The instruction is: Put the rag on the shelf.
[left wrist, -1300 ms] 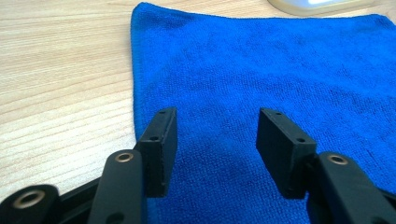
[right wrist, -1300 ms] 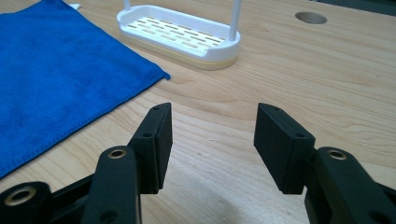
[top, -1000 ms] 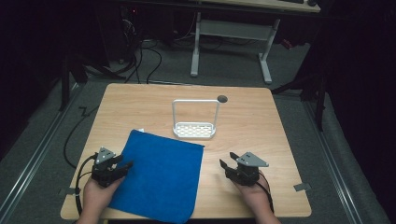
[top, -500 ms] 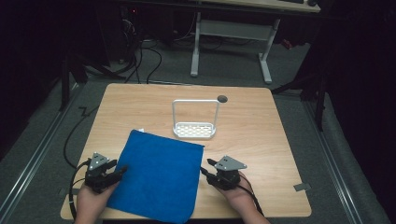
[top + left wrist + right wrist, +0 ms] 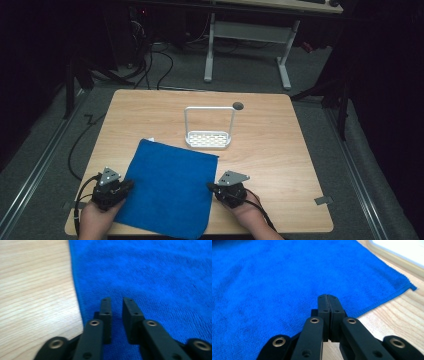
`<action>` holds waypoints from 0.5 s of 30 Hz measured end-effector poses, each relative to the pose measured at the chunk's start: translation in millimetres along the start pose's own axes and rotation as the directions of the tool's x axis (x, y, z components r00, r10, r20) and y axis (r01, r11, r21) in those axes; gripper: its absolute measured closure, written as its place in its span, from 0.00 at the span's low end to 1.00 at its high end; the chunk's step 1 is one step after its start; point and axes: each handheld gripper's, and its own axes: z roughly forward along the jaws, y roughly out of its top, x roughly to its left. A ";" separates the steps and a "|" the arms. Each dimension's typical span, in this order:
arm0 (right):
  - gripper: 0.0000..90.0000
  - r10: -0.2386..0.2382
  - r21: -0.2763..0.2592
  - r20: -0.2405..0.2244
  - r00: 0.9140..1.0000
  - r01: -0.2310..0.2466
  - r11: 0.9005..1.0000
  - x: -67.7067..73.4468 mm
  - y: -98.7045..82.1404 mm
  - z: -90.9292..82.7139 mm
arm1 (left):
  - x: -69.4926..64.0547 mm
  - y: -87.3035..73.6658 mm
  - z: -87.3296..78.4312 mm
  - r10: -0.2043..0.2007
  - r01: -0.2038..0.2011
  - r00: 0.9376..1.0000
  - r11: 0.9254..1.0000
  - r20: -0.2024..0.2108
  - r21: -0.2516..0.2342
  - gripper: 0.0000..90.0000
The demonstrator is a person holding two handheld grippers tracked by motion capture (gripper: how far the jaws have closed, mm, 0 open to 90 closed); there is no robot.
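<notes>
Both grippers just closed at blue cloth (image 5: 167, 187) edges: right gripper (image 5: 328, 312) pinched fully, prob on hem; left gripper (image 5: 117, 315) kept small gap, cloth under tips. Best lifted evenly.

The cloth (image 5: 167, 187) is a blue fabric with a short, fuzzy nap, matt all over, its edge finished with a stitched hem that shows in both gripper views. The table (image 5: 280, 150) top is pale wood or wood-look laminate with a fine lengthwise grain, smooth and faintly sheened. The white rack (image 5: 209, 131) looks like coated metal or plastic, smooth, its base perforated. The left gripper (image 5: 117, 305) and right gripper (image 5: 328, 300) have matt black jaws, plastic-looking, with small brassy rivets at the 2 joints.
</notes>
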 end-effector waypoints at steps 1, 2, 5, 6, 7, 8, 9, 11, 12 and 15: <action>1.00 0.000 0.006 -0.003 1.000 0.000 1.000 0.0 -0.2 0.4 | -0.2 0.4 0.6 0.015 -0.015 1.000 1.000 -0.002 0.005 0.92; 1.00 0.000 0.006 -0.003 1.000 0.000 1.000 0.0 -0.2 0.4 | -0.2 0.4 0.6 0.015 -0.015 1.000 1.000 -0.002 0.005 0.93; 1.00 -0.007 0.031 -0.015 1.000 0.007 1.000 0.0 -1.5 3.7 | -0.8 0.5 2.0 0.022 -0.022 1.000 1.000 0.004 0.014 0.93; 1.00 -0.007 0.031 -0.015 1.000 0.007 1.000 0.0 -1.5 3.7 | -0.8 0.5 2.0 0.022 -0.022 1.000 1.000 0.004 0.014 0.93; 1.00 -0.012 0.038 -0.014 1.000 0.013 0.999 0.7 -1.9 5.1 | -0.7 0.0 2.0 0.013 -0.013 1.000 1.000 0.010 0.013 0.93; 1.00 -0.014 0.043 -0.012 1.000 0.015 0.999 1.1 -2.1 5.8 | -0.3 -0.4 2.0 0.009 -0.009 1.000 1.000 0.014 0.011 0.93; 1.00 -0.014 0.046 -0.010 1.000 0.014 0.999 1.3 -2.2 6.3 | -0.2 -0.6 2.0 0.008 -0.008 1.000 1.000 0.015 0.010 0.93; 1.00 -0.017 0.049 -0.011 1.000 0.018 0.999 0.8 -2.4 7.1 | -0.2 -0.7 2.0 0.007 -0.007 1.000 1.000 0.017 0.009 0.93; 1.00 -0.016 0.065 -0.015 1.000 0.017 0.998 0.1 -2.9 9.0 | -0.2 -0.9 2.0 0.006 -0.006 1.000 1.000 0.019 0.009 0.93; 1.00 -0.008 0.068 -0.021 1.000 0.009 0.998 -1.2 -2.9 9.9 | -0.4 -1.2 1.9 0.003 -0.004 1.000 1.000 0.026 0.008 0.93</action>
